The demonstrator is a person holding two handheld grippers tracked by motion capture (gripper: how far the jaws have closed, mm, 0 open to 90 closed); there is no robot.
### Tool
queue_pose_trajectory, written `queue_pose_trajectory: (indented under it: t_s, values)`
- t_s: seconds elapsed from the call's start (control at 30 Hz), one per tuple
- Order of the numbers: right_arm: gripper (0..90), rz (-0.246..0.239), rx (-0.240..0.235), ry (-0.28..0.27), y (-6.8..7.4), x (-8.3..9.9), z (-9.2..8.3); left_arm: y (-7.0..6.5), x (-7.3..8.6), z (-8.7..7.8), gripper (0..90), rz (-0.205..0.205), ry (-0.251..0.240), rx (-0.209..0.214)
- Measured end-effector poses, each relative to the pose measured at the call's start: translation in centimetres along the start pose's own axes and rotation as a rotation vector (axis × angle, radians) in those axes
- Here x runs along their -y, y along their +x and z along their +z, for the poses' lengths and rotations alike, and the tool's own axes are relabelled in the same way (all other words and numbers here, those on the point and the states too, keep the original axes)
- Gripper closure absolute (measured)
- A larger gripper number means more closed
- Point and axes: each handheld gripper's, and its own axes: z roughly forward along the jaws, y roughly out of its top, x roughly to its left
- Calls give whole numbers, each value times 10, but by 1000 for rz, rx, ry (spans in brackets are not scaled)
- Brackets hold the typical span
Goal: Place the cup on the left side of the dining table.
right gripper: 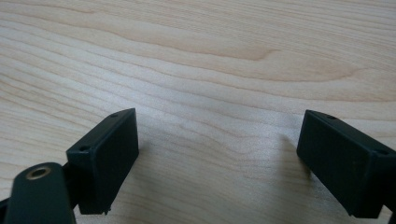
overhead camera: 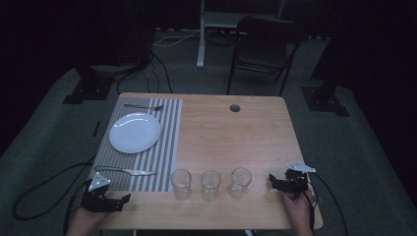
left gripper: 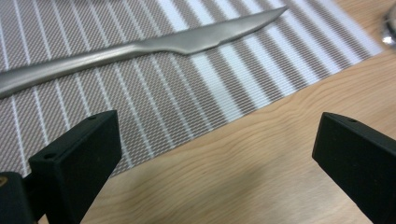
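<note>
Three clear glasses stand in a row near the table's front edge: left glass (overhead camera: pixel 181 183), middle glass (overhead camera: pixel 210 184), right glass (overhead camera: pixel 240 181). A striped placemat (overhead camera: pixel 167 142) on the left carries a white plate (overhead camera: pixel 134 132), a fork (overhead camera: pixel 143 106) behind it and a knife (overhead camera: pixel 126 171) (left gripper: pixel 140 46) in front. My left gripper (overhead camera: pixel 125 198) (left gripper: pixel 217 158) rests open at the front left corner, just off the mat, with nothing between its jaws. My right gripper (overhead camera: pixel 271 180) (right gripper: pixel 219 163) stands open over bare wood, to the right of the glasses, jaws empty.
A round cable hole (overhead camera: pixel 235 107) sits near the table's far edge. A dark chair (overhead camera: pixel 263 46) and stand bases stand on the carpet beyond the table. Cables trail from both grippers off the front corners. Bare wood lies between the mat and the right edge.
</note>
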Motion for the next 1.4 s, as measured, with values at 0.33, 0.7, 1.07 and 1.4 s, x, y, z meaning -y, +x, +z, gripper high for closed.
queue_pose_trajectory:
  t_s: [0.33, 0.7, 1.07, 1.4]
  values:
    - [124, 2, 2, 0, 0, 0, 0, -11, -11, -6, 19, 45, -36, 51]
    - [124, 2, 2, 0, 0, 0, 0, -23, -24, -6, 41, 78, -57, 104]
    - [124, 2, 2, 0, 0, 0, 0, -46, -55, -2, 41, 144, -95, 207]
    - [124, 2, 2, 0, 0, 0, 0, -65, -78, 5, 41, 202, -109, 250]
